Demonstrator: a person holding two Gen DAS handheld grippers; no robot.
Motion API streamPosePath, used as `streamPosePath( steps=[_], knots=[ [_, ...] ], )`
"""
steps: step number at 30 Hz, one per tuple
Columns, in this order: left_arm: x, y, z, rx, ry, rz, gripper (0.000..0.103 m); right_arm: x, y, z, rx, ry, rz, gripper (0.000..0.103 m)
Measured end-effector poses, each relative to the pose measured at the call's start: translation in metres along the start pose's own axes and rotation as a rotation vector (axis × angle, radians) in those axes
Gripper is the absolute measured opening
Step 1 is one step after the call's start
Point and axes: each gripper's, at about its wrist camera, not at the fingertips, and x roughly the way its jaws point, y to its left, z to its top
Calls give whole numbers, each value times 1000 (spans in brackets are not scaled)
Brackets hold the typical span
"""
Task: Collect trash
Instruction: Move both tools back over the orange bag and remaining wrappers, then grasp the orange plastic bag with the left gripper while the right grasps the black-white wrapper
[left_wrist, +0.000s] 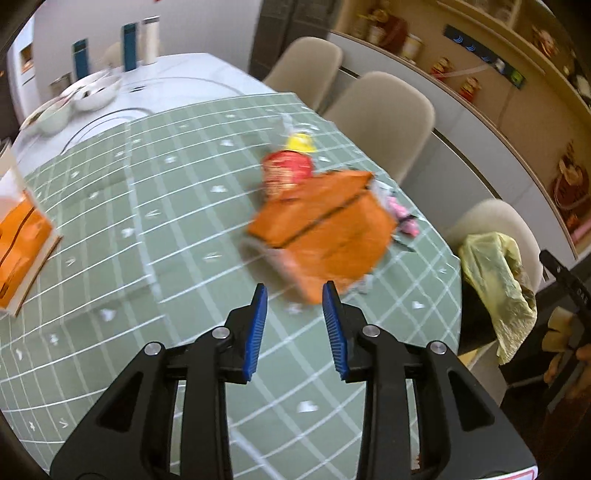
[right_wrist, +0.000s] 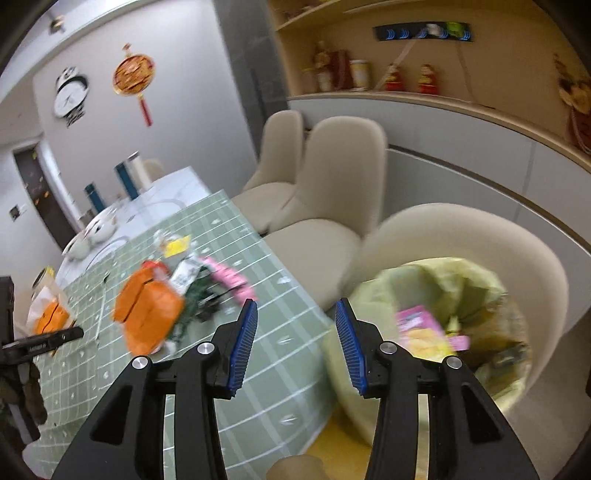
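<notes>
Left wrist view. My left jaws (left_wrist: 294, 295) stand partly open at lower centre, blue pads with nothing between them, only the green checked cloth of the worktop (left_wrist: 155, 229) showing in the gap. Just above the pad tips lies a blurred orange carton (left_wrist: 325, 229), flattened, at frame centre. Behind it a red packet (left_wrist: 286, 171) with a yellow scrap (left_wrist: 302, 143) at its top; pink wrappers (left_wrist: 400, 214) peek out at the carton's right edge. Yellow-green bag (left_wrist: 495, 288) hangs at right edge, off the worktop. Second orange box (left_wrist: 22, 240) at far left. White bowls (left_wrist: 88, 98) upper left.

Right wrist view. My right jaws (right_wrist: 296, 308) stand wide open at lower centre, holding nothing. Right of them the yellow-green bag (right_wrist: 480, 295) gapes on a beige chair (right_wrist: 498, 240), with pink and yellow wrappers (right_wrist: 421, 326) inside it. Trash pile sits centre left on the worktop (right_wrist: 280, 325): orange carton (right_wrist: 147, 310), pink wrappers (right_wrist: 227, 277), dark green scraps (right_wrist: 197, 299), yellow scrap (right_wrist: 177, 246).
</notes>
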Motion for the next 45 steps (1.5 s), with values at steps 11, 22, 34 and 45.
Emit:
streamPosePath(
  steps=[11,22,34,45],
  knots=[
    [-19,64,-10,-82,-57,-32,33,23,96,-16,-177,57,3,46],
    [3,66,-5,-89,-43,-51,35,77,123,-28,-279,186,52,46],
    [37,51,19,-74,-1,-53,35,145,164,8,-458,198,229,46],
    [52,46,37,-24,26,-41,35,221,144,74,-337,168,184,46]
  ],
)
